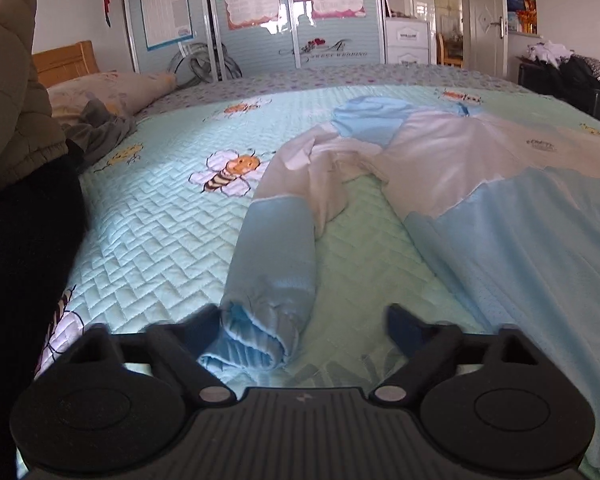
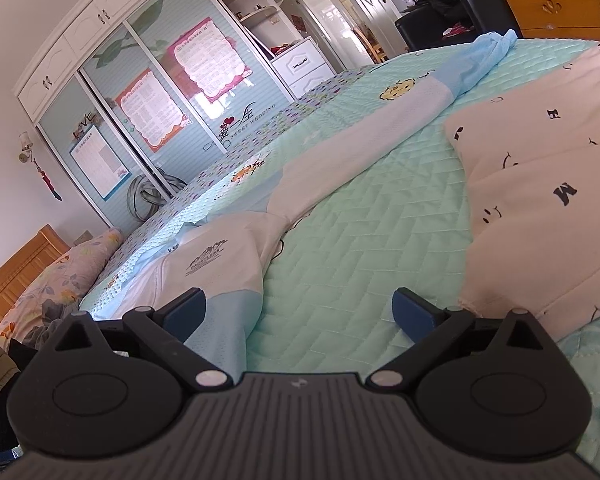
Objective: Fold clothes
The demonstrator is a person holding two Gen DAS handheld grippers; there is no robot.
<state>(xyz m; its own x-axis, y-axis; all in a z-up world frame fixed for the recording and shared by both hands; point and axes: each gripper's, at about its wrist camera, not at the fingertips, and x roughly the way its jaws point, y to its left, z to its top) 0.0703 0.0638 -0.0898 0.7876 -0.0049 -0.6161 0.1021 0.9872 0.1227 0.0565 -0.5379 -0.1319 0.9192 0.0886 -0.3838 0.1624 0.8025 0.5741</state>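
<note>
Jaws of the left gripper (image 1: 300,320) stand released around the pale blue jacket's cuff (image 1: 260,332), poised to lift that sleeve inward, while the right gripper (image 2: 296,312) waits released over the mint quilted bedspread (image 2: 360,240).

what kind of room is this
Most likely a home bedroom: the clothes lie on a bed with a quilted bee-print cover, a pillow rests by a wooden headboard, and a sliding-door wardrobe lines the far wall.

A bed under a mint quilted bee-print bedspread (image 1: 148,240) faces a pale-blue sliding-door wardrobe (image 1: 252,16); a white panelled door (image 1: 484,16) stands open just beside the wardrobe.
</note>
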